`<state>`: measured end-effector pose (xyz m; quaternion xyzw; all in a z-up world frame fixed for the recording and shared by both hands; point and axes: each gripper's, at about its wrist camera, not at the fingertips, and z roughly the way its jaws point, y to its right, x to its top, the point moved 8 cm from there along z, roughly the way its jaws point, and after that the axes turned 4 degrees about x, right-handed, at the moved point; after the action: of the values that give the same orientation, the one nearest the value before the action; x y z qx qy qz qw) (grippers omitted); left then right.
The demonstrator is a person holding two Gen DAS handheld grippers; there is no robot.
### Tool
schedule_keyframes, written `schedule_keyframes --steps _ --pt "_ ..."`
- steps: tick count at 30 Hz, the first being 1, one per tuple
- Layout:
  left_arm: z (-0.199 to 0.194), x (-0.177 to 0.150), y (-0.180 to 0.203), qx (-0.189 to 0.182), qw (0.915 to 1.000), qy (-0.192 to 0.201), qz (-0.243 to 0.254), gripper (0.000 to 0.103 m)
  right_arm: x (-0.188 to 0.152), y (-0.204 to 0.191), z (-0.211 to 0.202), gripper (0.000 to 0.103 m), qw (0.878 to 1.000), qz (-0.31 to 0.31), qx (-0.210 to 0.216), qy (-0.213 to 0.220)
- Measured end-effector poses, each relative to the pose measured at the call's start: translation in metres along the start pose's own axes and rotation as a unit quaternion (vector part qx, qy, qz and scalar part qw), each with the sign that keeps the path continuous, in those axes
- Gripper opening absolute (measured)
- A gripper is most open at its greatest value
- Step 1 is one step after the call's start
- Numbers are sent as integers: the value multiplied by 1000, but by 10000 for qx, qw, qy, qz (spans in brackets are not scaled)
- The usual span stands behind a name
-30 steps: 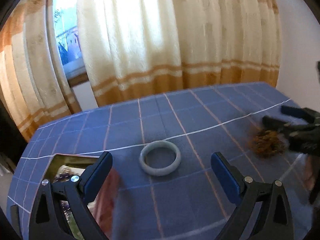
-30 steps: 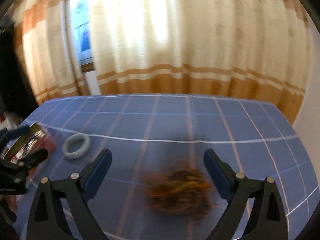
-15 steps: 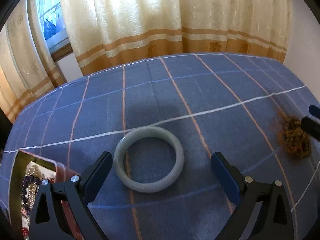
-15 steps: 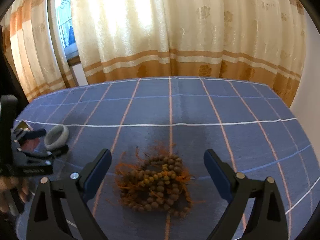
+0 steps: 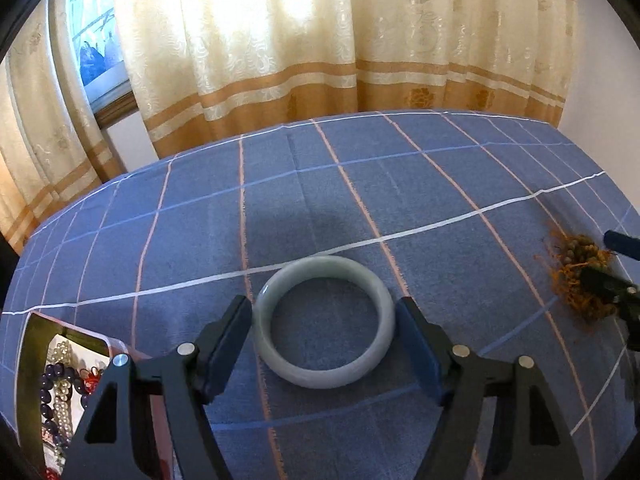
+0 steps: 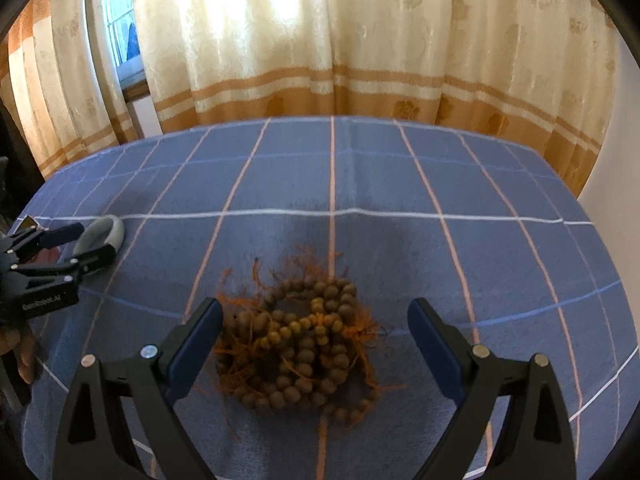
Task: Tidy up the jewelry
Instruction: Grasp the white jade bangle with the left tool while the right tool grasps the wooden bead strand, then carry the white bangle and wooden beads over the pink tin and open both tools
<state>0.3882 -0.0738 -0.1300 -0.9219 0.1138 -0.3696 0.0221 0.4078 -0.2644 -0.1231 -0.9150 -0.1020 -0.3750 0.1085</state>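
Observation:
A pale green jade bangle (image 5: 325, 322) lies flat on the blue checked cloth. My left gripper (image 5: 324, 328) straddles it, one finger at each side, touching or nearly touching; it also shows in the right wrist view (image 6: 86, 244). A heap of brown wooden bead strings with orange tassels (image 6: 298, 342) lies on the cloth between the open fingers of my right gripper (image 6: 316, 340), which do not touch it. The heap also shows at the right edge of the left wrist view (image 5: 576, 276).
An open jewelry box (image 5: 52, 384) with pearl and purple bead strings sits at the left, close to the left gripper. Cream and orange curtains (image 6: 360, 60) hang behind the far edge of the table. A window (image 5: 96, 52) is at the back left.
My left gripper has moved down and forward around the bangle and its fingers have narrowed onto its sides. My right gripper has come lower and closer over the bead heap.

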Motion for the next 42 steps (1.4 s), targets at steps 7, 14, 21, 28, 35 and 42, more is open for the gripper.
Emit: schedule_keyframes --steps 7,14,21,28,35,42 --pt "-5 -1 -2 -130 9999 72 -72 73 -5 -5 6 57 9996 -73 181 -181" --pt "-9 -6 1 -369 9993 59 -93 33 -4 -10 -3 43 9997 -155 201 37" --pt "-7 -6 -9 -458 9981 35 -417 34 -3 -11 -2 43 9996 -133 247 1" --pt "-2 -8 11 -467 9988 -136 56 34 -4 -13 -3 43 9995 -190 263 -15" --pt "-15 -9 18 -270 9991 111 301 11 -4 -23 -10 42 9985 -333 384 178" --pt "-47 -7 4 -191 9979 620 74 11 2 -40 -22 42 9959 -516 521 530"
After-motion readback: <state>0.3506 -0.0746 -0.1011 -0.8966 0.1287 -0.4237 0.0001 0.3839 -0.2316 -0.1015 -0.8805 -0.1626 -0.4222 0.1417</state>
